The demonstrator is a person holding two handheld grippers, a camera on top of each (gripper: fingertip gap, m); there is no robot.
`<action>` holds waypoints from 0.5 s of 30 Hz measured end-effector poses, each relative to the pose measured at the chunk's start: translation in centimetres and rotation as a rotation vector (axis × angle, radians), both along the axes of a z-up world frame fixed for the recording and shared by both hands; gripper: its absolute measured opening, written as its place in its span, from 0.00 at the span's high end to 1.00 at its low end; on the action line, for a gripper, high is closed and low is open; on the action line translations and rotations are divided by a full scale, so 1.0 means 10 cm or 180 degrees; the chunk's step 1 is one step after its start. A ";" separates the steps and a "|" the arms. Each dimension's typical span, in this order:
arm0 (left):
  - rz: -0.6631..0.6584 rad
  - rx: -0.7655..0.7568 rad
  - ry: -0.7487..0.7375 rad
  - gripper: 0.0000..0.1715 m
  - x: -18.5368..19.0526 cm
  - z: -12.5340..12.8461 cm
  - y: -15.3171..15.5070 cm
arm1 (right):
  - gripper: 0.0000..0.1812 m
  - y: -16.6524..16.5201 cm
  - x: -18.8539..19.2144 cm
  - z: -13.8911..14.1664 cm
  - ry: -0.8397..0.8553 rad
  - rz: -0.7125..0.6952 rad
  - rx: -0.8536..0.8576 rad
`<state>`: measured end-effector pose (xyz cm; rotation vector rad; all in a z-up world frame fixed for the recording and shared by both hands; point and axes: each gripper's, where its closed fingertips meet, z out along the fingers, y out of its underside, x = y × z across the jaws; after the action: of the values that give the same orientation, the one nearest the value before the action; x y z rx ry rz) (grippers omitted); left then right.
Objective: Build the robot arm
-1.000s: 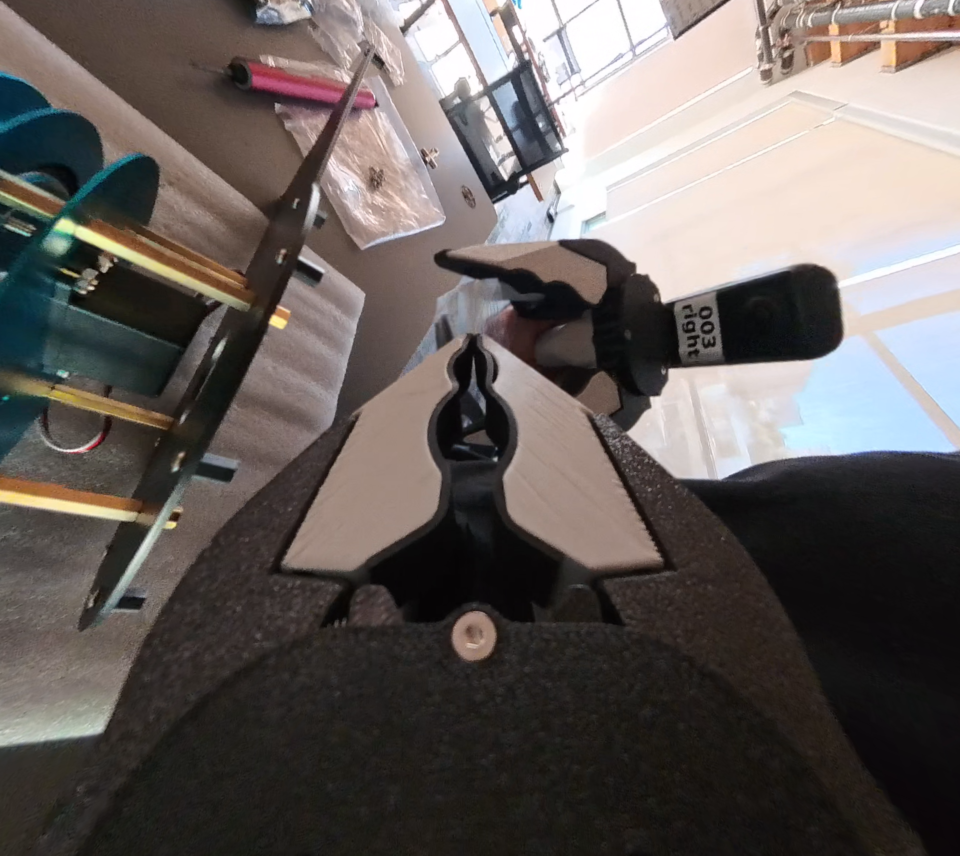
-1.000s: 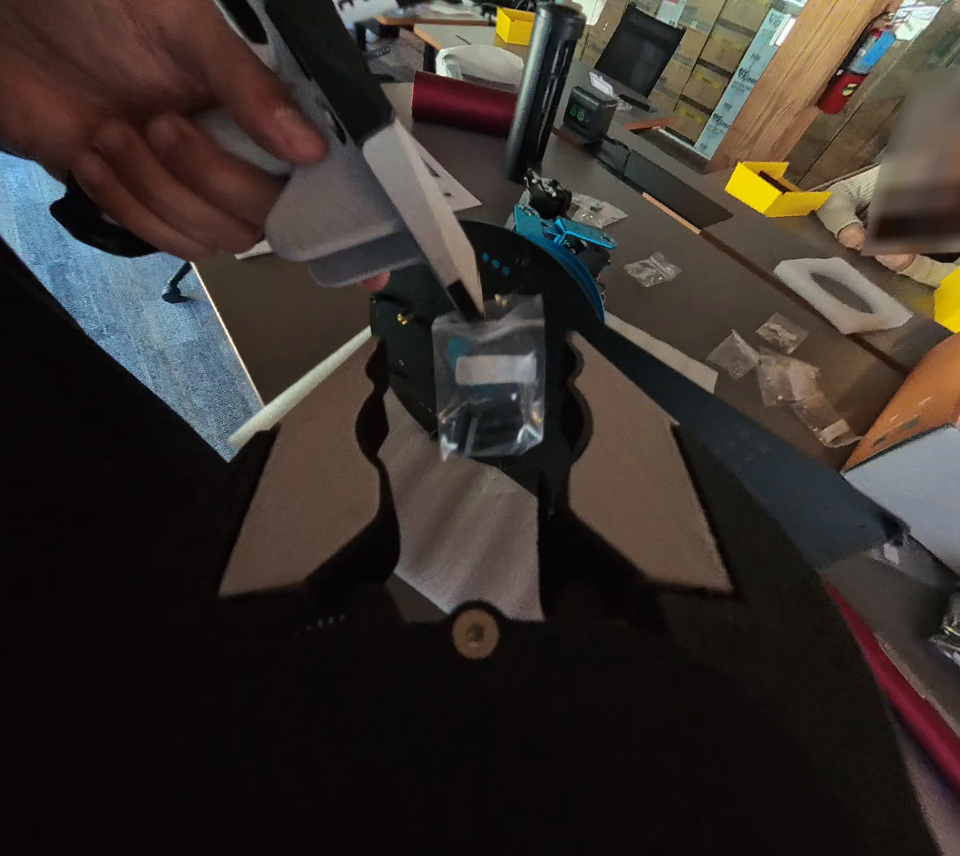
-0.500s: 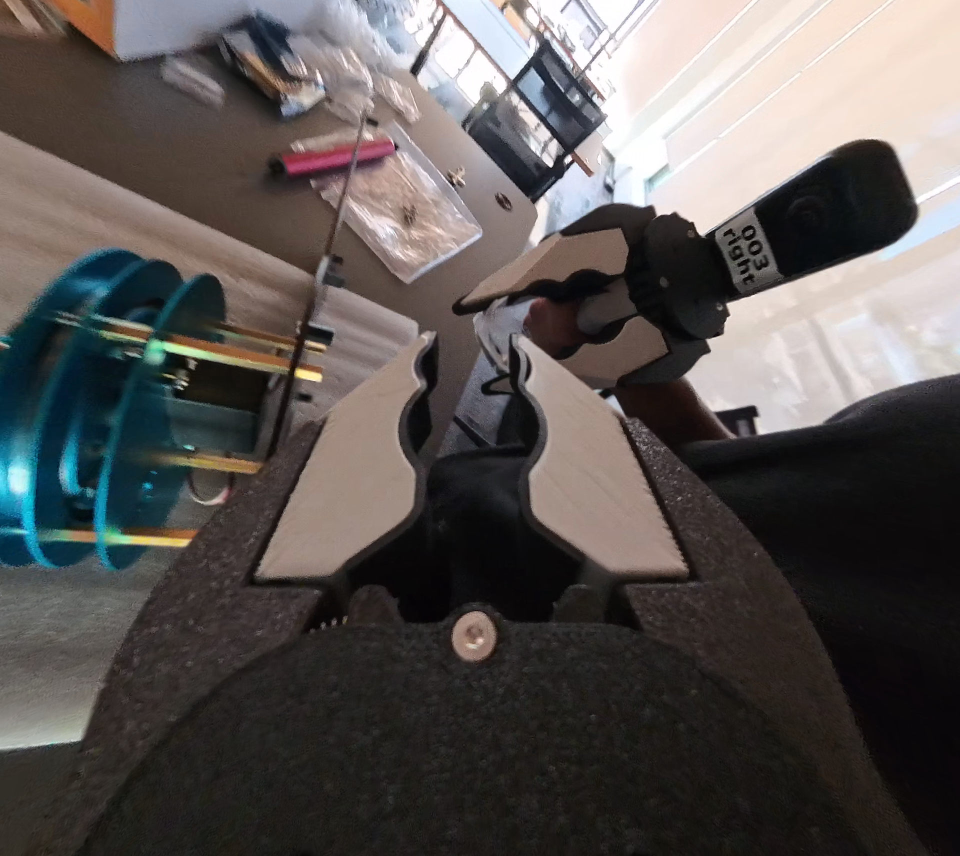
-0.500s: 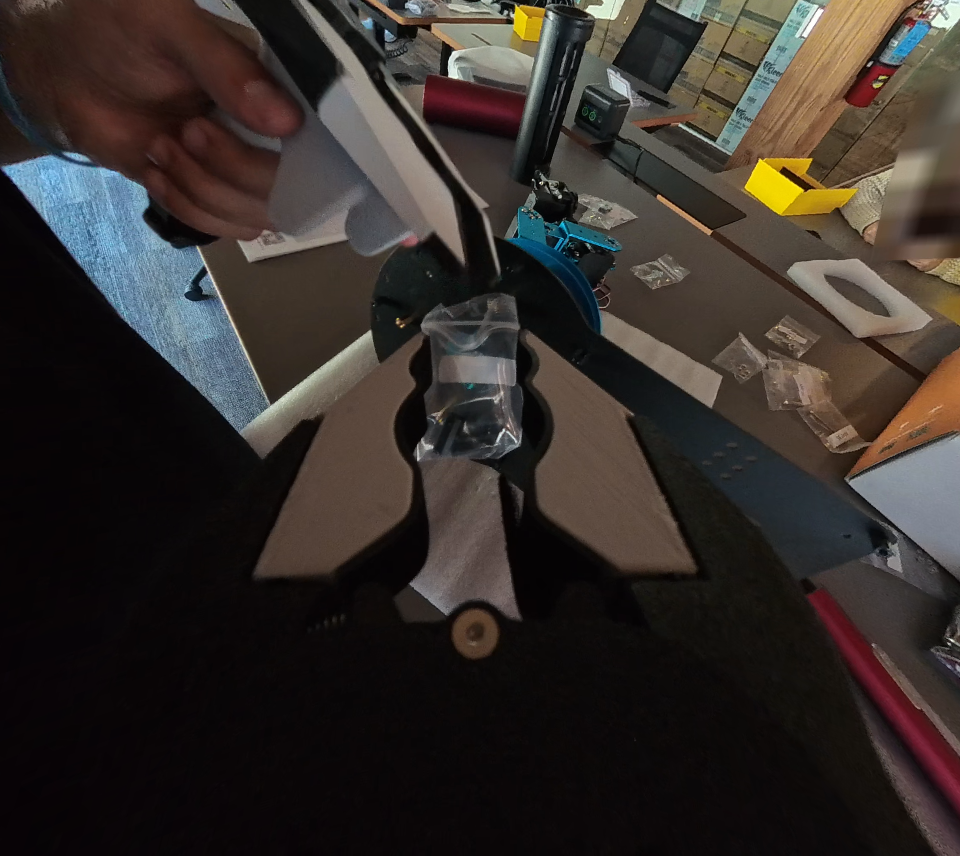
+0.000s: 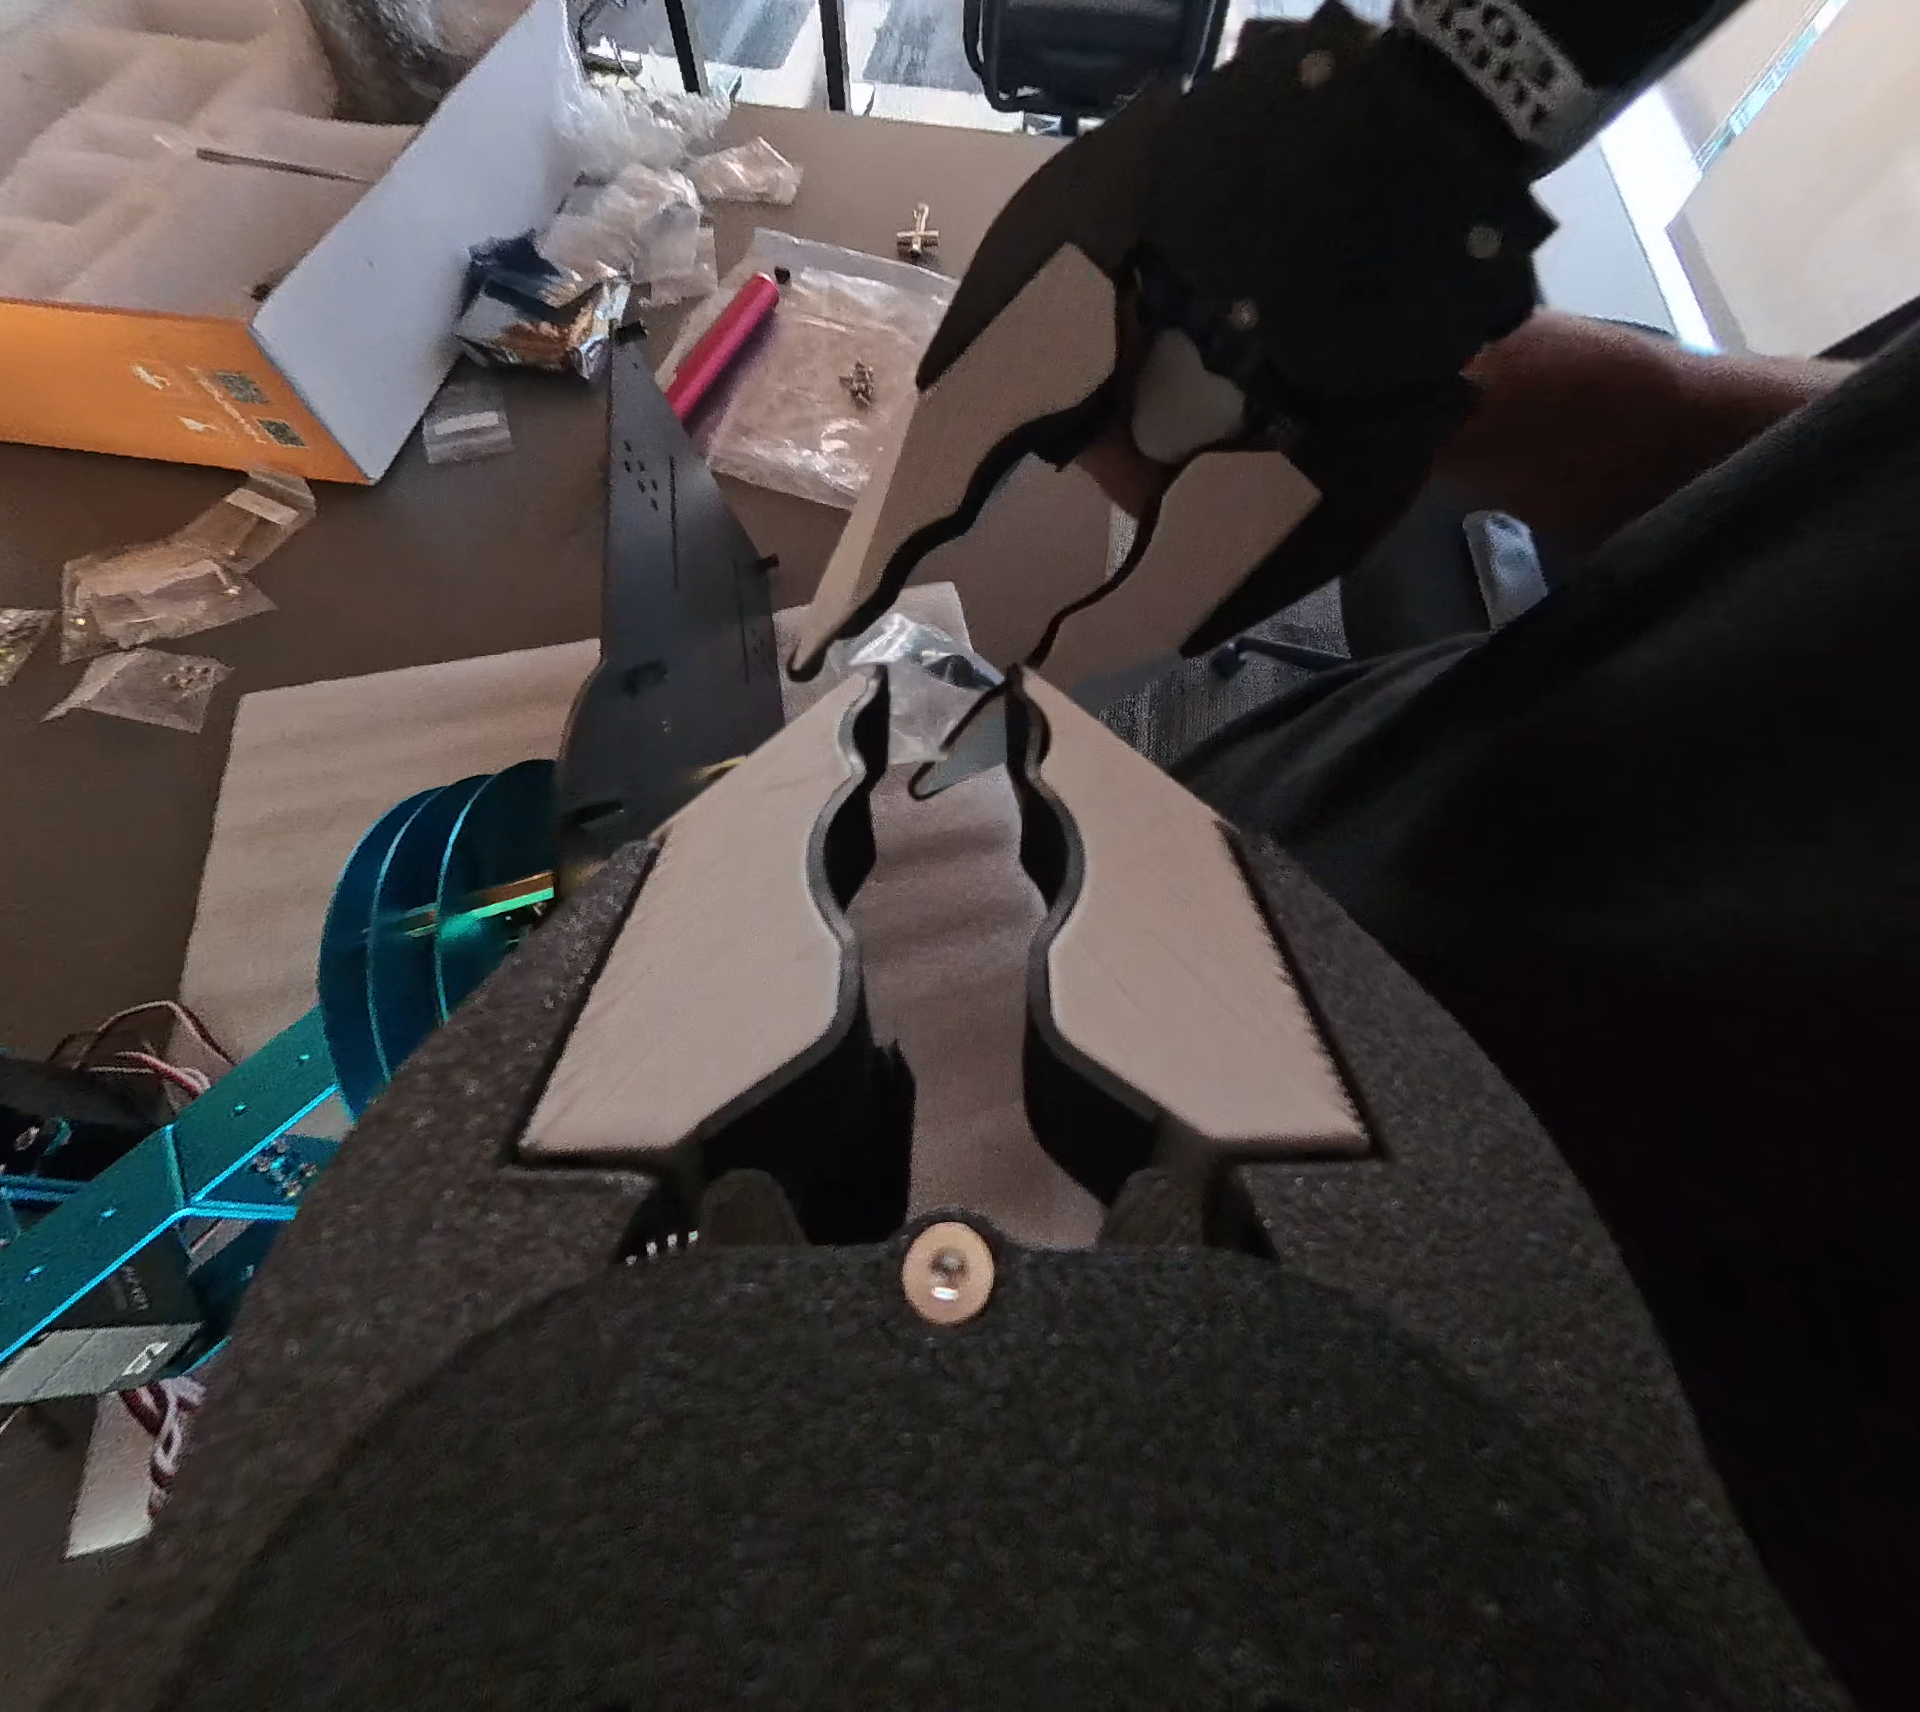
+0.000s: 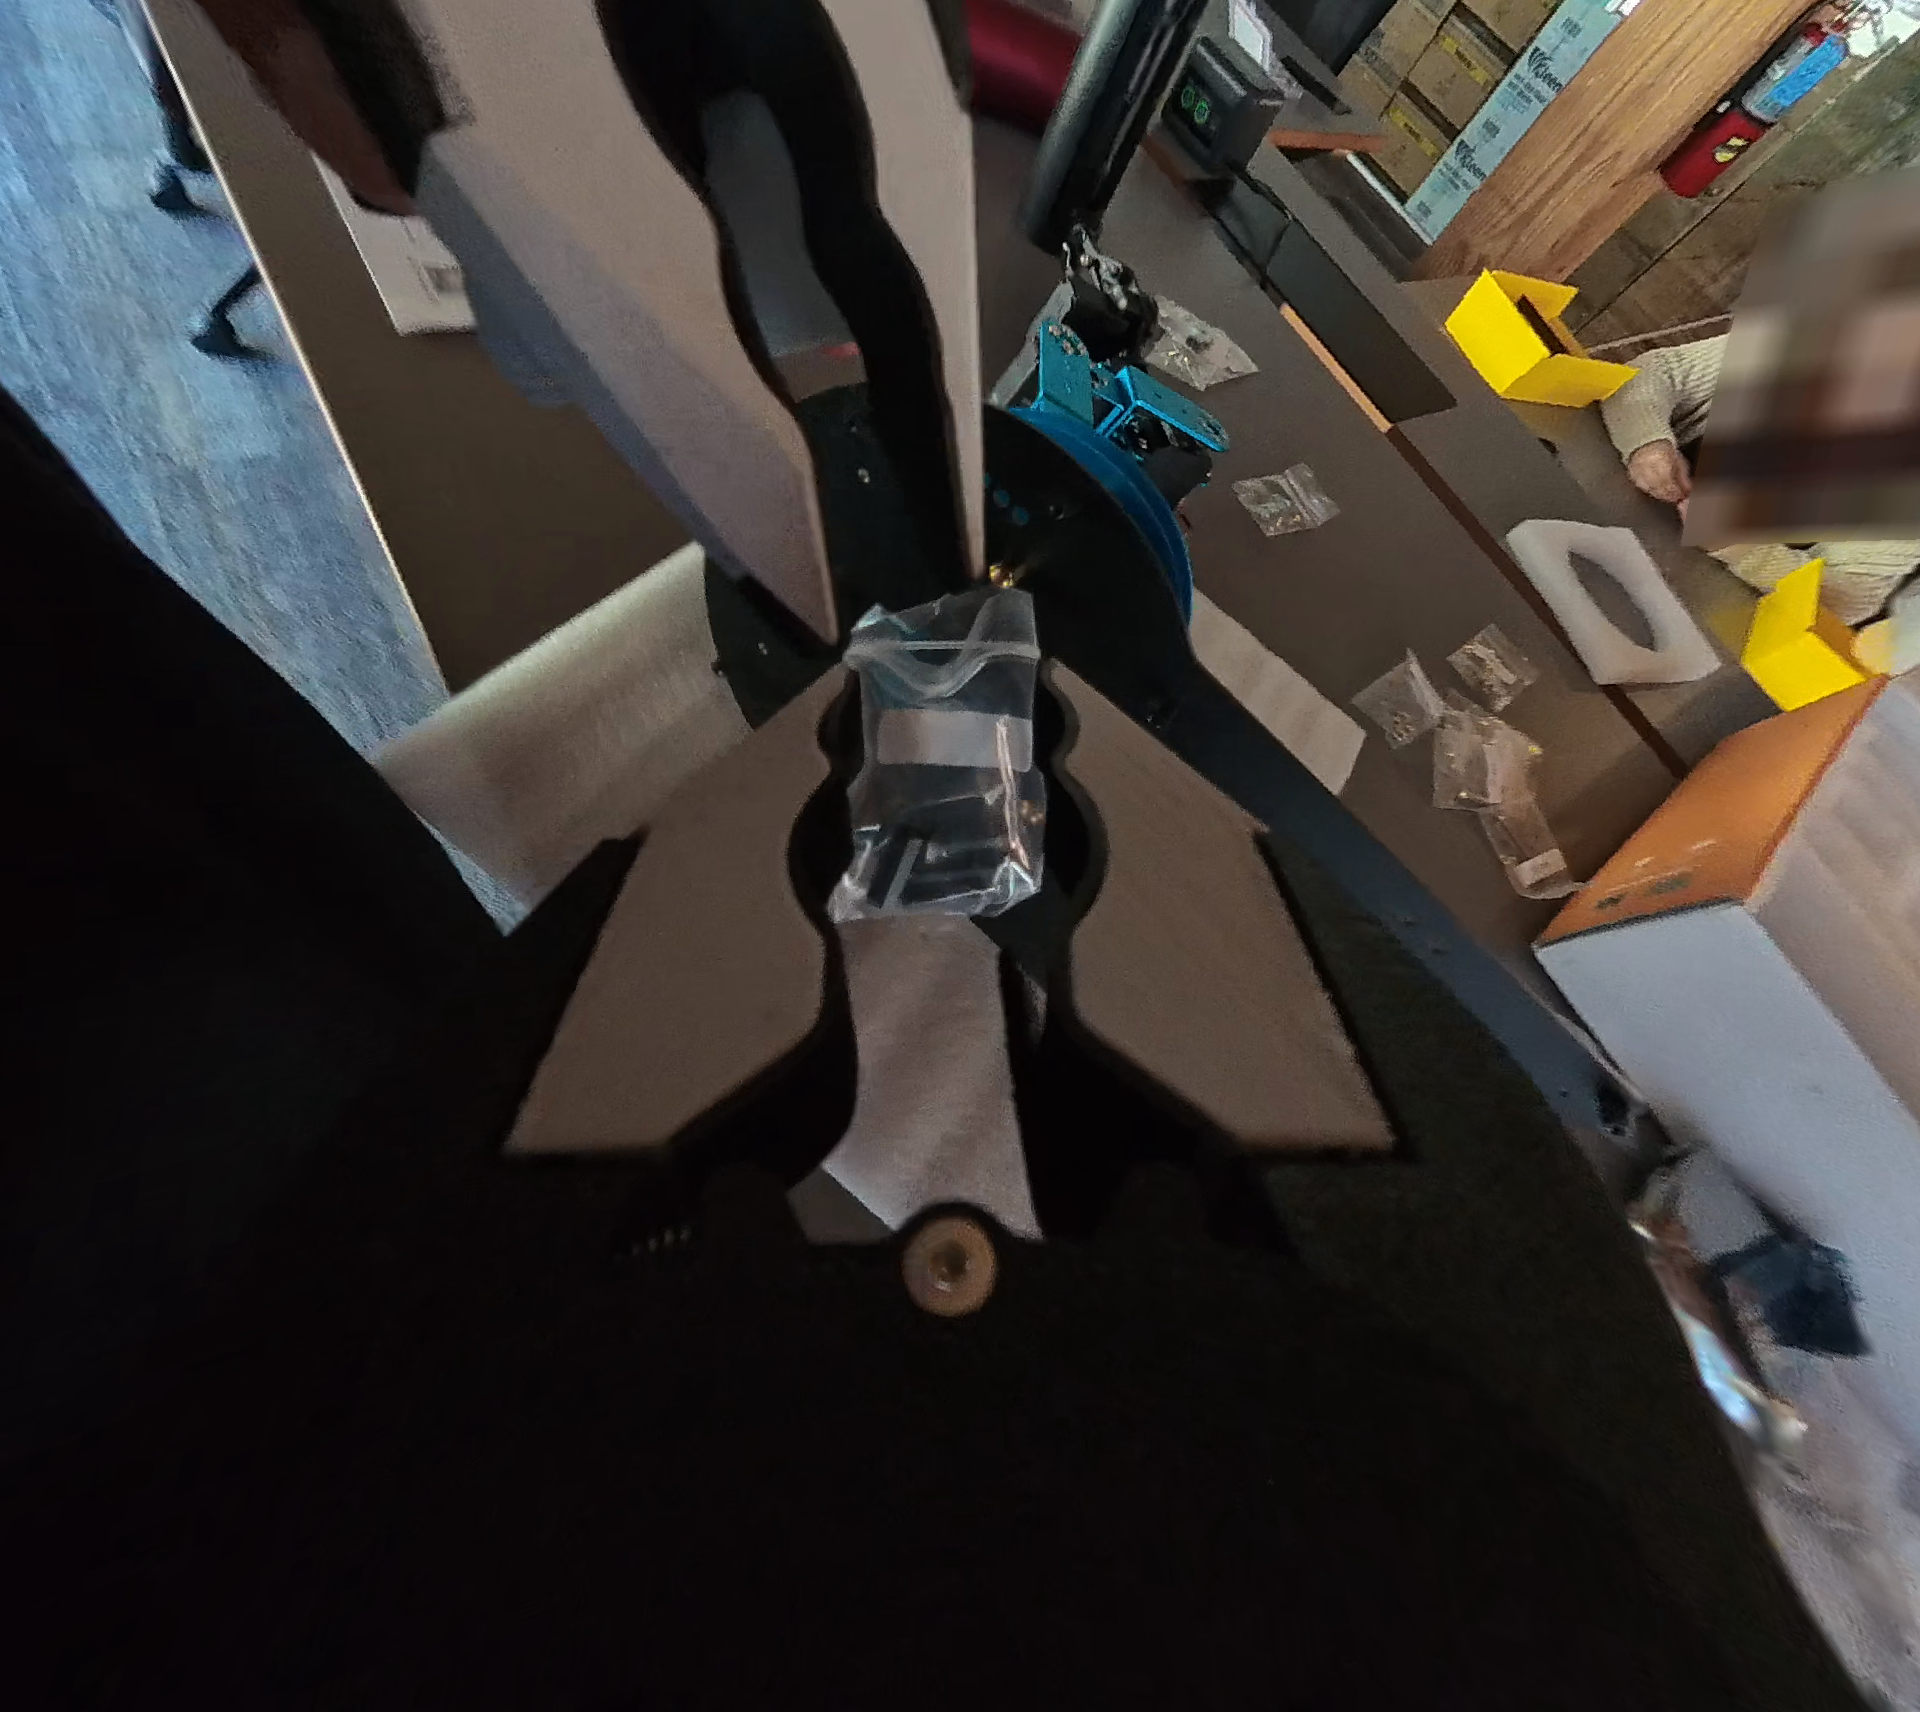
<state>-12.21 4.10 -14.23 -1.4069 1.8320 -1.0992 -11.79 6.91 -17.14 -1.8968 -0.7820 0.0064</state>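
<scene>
Small clear zip bag (image 6: 943, 789) of dark hardware, creased, top seal uppermost, clamped upright between fingers of right gripper (image 6: 940, 675), directly above white foam sheet (image 6: 582, 727); left gripper (image 5: 945, 686) parted, tips at bag's seal.

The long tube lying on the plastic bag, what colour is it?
The tube is pink-magenta, seen best in the left wrist view.

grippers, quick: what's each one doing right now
Left tongs: open, holding nothing, tips at the top of the small clear bag.
Right tongs: shut on the small clear bag.
</scene>
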 end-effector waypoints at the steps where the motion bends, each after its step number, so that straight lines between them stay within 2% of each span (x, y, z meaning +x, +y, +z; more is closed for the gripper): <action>1: -0.0024 -0.0022 0.0050 0.88 0.00 -0.03 -0.01 | 0.83 0.00 0.00 -0.01 -0.0120 -0.0015 0.0010; 6: 0.0030 -0.0034 0.0284 0.93 0.01 -0.18 0.03 | 0.83 0.00 -0.02 -0.08 -0.0572 -0.0043 0.0007; 9: 0.0031 -0.0023 0.0387 1.00 0.02 -0.24 0.04 | 0.85 0.01 -0.05 -0.05 -0.0787 -0.0056 0.0136; 12: 0.0075 0.0036 0.0424 1.00 0.04 -0.26 0.06 | 0.85 0.01 -0.02 -0.06 -0.0820 -0.0110 0.0162; 15: 0.0108 -0.0024 0.0366 1.00 0.06 -0.24 0.07 | 0.85 0.00 0.00 -0.04 -0.0580 -0.0142 0.0170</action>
<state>-11.63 4.77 -16.65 -1.5285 1.8780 -1.0284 -11.78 6.90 -17.56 -1.8815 -0.8536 -0.2157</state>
